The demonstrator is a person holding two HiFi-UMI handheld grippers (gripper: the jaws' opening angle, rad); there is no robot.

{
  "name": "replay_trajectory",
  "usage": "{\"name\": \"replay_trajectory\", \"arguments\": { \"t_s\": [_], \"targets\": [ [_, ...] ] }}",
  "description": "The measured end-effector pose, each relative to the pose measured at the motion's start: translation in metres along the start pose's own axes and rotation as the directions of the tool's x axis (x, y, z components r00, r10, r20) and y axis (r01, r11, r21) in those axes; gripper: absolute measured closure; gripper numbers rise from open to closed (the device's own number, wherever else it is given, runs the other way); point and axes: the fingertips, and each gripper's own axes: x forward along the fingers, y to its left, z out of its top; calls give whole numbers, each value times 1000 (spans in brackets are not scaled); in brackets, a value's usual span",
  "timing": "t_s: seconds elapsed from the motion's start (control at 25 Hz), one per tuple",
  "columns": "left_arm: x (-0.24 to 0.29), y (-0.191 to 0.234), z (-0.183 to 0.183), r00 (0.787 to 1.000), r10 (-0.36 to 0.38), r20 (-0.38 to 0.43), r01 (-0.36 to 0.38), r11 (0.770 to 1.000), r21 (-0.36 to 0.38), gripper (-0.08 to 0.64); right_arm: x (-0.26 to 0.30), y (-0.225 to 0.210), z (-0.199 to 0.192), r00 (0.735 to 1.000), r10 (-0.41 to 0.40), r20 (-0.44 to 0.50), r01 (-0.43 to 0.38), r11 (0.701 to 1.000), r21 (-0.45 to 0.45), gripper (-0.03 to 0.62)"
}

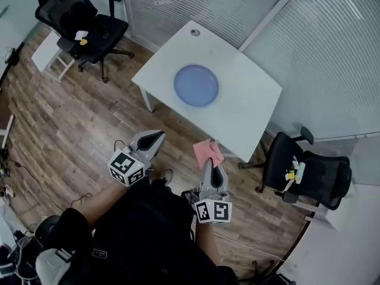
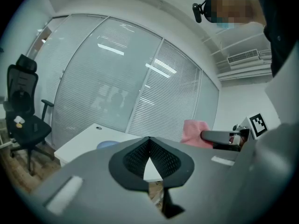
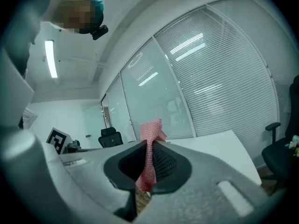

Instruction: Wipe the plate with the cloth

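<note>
Currently the right gripper point(image 3: 150, 149) pinches a crumpled pink cloth point(image 3: 152, 130); the left gripper point(image 1: 158, 136) is pressed together.

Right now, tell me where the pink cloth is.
In the head view's middle, the pink cloth is clamped in the right gripper, short of the near edge of the white table; the blue plate lies beyond.
</note>
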Motion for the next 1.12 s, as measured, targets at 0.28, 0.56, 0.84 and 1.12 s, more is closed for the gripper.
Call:
{"name": "replay_trajectory", "arguments": {
  "t_s": [0.28,0.56,0.84,1.12],
  "targets": [
    [-21,14,-21,996,67,-54,-68,998,-20,558,20,2,-3,999,44,-11,-44,999,5,581],
    [12,66,-26,993,89,-72,-95,992,-78,558,74,-9,0,999,32,-40,-33,999,-35,581],
    [63,151,-31,981,100,-166,-128,978,-165,558,158,-15,15,999,-21,-46,18,998,-62,581],
    [112,201,-50,963,50,-264,-121,958,-258,558,221,-23,11,992,-60,-109,52,996,-77,581]
  ]
}}
